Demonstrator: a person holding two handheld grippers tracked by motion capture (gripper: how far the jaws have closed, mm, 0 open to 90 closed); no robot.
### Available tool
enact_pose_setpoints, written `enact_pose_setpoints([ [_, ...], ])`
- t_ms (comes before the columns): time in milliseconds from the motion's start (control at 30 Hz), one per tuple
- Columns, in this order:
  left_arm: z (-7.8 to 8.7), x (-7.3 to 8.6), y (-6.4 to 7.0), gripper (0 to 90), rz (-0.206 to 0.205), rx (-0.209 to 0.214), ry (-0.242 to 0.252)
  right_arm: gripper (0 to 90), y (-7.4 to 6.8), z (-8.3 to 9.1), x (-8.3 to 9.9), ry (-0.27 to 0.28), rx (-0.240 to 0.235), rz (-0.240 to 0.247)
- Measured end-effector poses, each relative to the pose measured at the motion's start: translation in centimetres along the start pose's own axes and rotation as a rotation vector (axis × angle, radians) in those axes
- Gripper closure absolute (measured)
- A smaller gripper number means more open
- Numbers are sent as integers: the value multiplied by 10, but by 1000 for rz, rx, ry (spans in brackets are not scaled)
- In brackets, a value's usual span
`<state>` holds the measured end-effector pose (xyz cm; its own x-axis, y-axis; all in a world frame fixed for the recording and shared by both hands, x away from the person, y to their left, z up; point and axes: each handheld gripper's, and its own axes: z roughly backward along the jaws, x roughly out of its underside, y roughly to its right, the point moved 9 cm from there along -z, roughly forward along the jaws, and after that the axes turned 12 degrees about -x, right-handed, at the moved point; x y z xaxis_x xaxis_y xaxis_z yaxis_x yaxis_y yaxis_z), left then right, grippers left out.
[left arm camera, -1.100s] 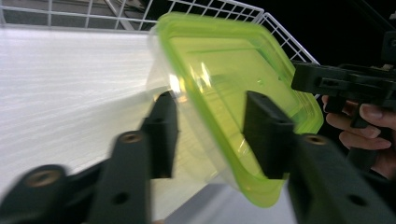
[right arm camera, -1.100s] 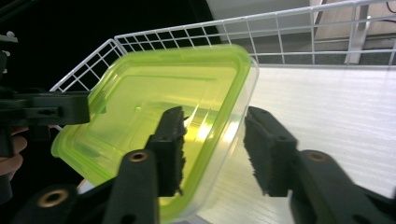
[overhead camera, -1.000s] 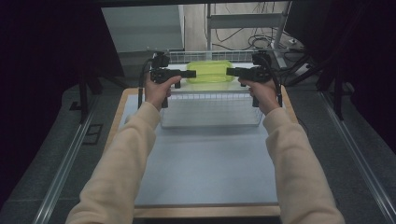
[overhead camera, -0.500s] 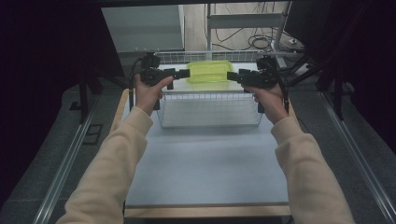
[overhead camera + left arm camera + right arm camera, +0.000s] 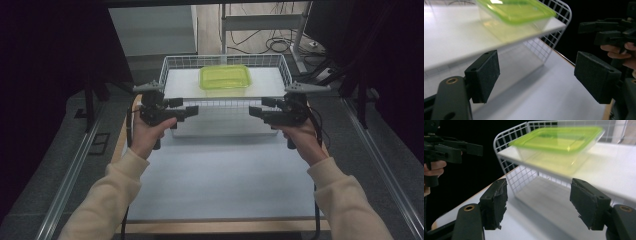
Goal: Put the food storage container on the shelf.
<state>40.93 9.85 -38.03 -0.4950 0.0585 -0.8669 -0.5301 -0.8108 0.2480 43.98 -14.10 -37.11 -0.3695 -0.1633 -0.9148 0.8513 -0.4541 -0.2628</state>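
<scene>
Though high view blurs gaps, both tongs (image 5: 536,77) (image 5: 544,205) gape empty.

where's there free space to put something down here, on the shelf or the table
The widest bare patch is the table, from the wire rack to the near edge between the sleeves. On the shelf, free strips lie either side of the green-lidded box; the rest is taken. Under the shelf is low, and the left tool and right tool hang open before it.

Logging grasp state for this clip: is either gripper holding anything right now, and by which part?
Nothing is held. The left gripper and right gripper are both open and empty, short of the green-lidded container sitting on the wire rack's shelf.
</scene>
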Motion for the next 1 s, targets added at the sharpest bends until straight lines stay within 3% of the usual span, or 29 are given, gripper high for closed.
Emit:
enact_pose_setpoints([
  [300,7,56,15,204,-25,28,-10,278,-23,18,47,12,-54,28],
  [333,6,67,17,204,-26,37,-21,277,-26,23,61,21,-67,21],
  [367,5,74,19,204,-24,44,-32,277,-26,23,61,21,-67,21],
  [433,2,92,22,204,-26,56,-61,276,-27,27,82,10,-70,31],
  [500,-1,111,23,204,-23,63,-94,276,-27,27,91,0,-69,33],
  [533,-2,118,24,205,-20,67,-105,275,-25,27,111,-13,-75,16],
  [567,-3,123,24,205,-15,69,-113,275,-25,27,111,-13,-75,16],
  [600,-4,136,23,205,-2,74,-136,274,-21,27,127,-25,-64,-2],
  [900,-12,171,15,210,29,47,-191,275,-15,25,166,-60,-58,-53],
  [1000,-16,178,14,211,14,25,-205,275,-14,22,178,-87,-42,-56],
])
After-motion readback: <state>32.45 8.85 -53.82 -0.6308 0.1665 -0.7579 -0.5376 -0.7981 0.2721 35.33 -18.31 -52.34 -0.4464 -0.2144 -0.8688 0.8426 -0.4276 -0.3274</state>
